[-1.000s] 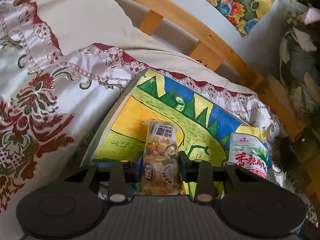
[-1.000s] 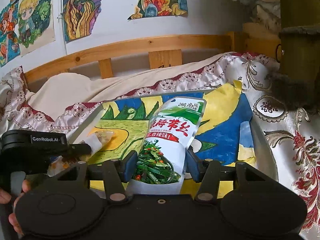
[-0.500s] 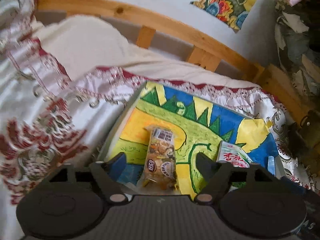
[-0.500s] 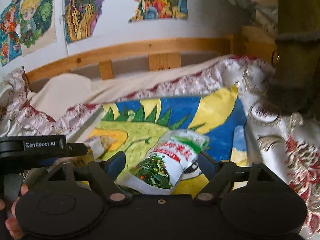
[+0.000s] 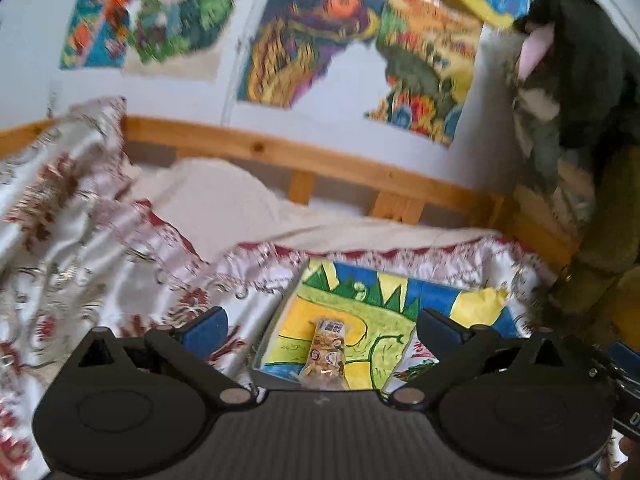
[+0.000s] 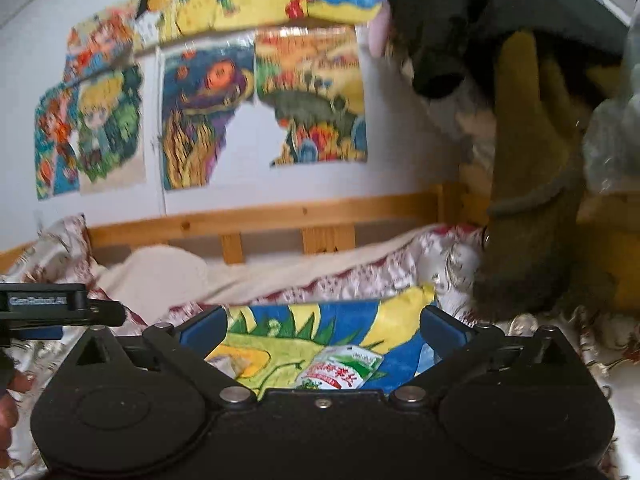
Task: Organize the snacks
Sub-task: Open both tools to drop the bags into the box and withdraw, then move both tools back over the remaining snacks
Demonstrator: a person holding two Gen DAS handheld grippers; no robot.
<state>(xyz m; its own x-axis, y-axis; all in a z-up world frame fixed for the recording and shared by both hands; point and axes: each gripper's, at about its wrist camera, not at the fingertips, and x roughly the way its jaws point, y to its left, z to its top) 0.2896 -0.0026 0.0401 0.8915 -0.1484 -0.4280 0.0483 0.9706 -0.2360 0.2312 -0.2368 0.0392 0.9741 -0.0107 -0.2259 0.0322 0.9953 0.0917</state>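
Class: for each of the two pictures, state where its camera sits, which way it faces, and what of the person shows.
Left wrist: sits on the open left gripper, facing the wooden bed rail; no hand clearly visible.
Right wrist: sits on the open right gripper, facing likewise; fingers at left.
Shared: colourful painted board, green-white snack pouch.

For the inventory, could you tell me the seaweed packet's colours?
White and green with red lettering, best in the right wrist view.

- left gripper [image 5: 320, 326] with jaws spread wide, just opened, nothing between the pads;
- clear snack packet [image 5: 326, 354] lying flat on the painted board [image 5: 360, 300];
- green-and-white pouch [image 5: 414, 360] at its three o'clock
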